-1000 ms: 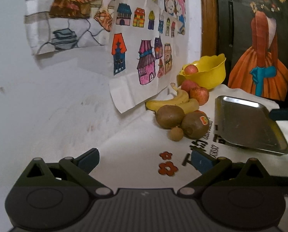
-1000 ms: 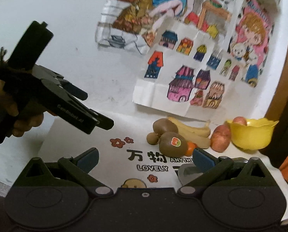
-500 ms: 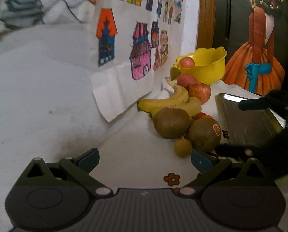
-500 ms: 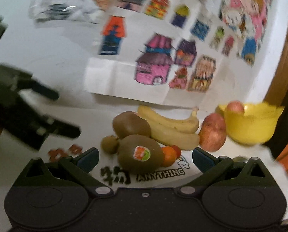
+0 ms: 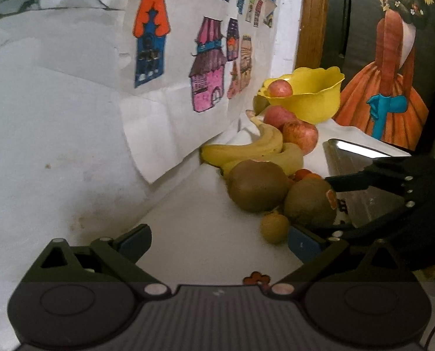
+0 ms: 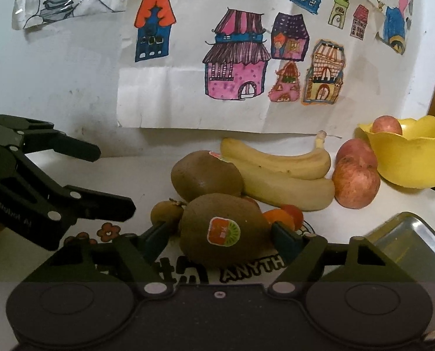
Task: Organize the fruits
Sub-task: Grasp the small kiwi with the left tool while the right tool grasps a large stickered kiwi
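brown and fuzzy, the stickered kiwi [image 6: 223, 229] sits low in the centre of the right wrist view, framed by your right gripper [image 6: 220, 238], whose blue-padded fingers [image 6: 156, 238] flank it on either side; the pads look just beside the skin, and whether they press it cannot be told. a second kiwi [image 6: 205, 175] lies just behind it, a small round brown fruit [image 6: 166, 212] at its left, and small orange fruits [image 6: 284, 216] at its right. two bananas [image 6: 279, 172] stretch toward centre right, touching two red apples [image 6: 355, 175], with a yellow bowl [image 6: 413, 158] at the right edge holding another apple [image 6: 386, 124]. a metal tray [image 6: 407, 237] shows at lower right on the white printed mat [image 6: 147, 175]. your left gripper [image 6: 94, 181] reaches in from the left edge, jaws spread wide around nothing. in the left wrist view, that gripper [image 5: 217, 239] hangs over bare mat at lower centre, the fruit pile to its upper right, and children's house drawings [image 5: 188, 58] on the wall above.
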`<action>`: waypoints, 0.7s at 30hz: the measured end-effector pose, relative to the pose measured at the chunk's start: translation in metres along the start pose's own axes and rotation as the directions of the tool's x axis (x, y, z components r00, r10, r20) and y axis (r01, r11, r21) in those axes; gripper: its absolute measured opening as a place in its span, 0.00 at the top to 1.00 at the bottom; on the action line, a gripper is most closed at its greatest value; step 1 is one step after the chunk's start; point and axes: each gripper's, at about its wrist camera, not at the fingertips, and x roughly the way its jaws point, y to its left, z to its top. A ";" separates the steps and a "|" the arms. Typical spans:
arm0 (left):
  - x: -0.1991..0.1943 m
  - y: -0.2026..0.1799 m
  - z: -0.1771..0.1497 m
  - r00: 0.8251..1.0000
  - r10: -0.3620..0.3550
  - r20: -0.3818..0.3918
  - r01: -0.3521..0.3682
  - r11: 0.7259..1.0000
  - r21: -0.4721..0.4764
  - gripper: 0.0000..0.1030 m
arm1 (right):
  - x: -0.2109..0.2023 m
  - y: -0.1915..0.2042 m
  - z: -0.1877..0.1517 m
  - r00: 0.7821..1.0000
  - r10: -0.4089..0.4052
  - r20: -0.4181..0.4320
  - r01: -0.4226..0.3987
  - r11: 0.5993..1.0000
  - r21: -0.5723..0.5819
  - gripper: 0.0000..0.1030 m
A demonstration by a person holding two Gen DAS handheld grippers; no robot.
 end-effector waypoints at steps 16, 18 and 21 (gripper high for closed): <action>0.014 -0.015 0.009 0.998 -0.060 -0.029 0.061 0.997 0.036 0.19 | -0.018 0.001 -0.011 1.000 -0.019 0.016 0.019 0.999 -0.040 0.35; 0.019 -0.018 0.010 0.997 -0.065 -0.040 0.067 0.997 0.042 0.24 | -0.023 0.000 -0.014 1.000 -0.021 0.015 0.022 0.999 -0.038 0.35; 0.028 -0.021 0.010 0.995 -0.076 -0.065 0.079 0.996 0.036 0.31 | -0.030 -0.003 -0.020 1.000 -0.016 0.016 0.017 0.999 -0.032 0.35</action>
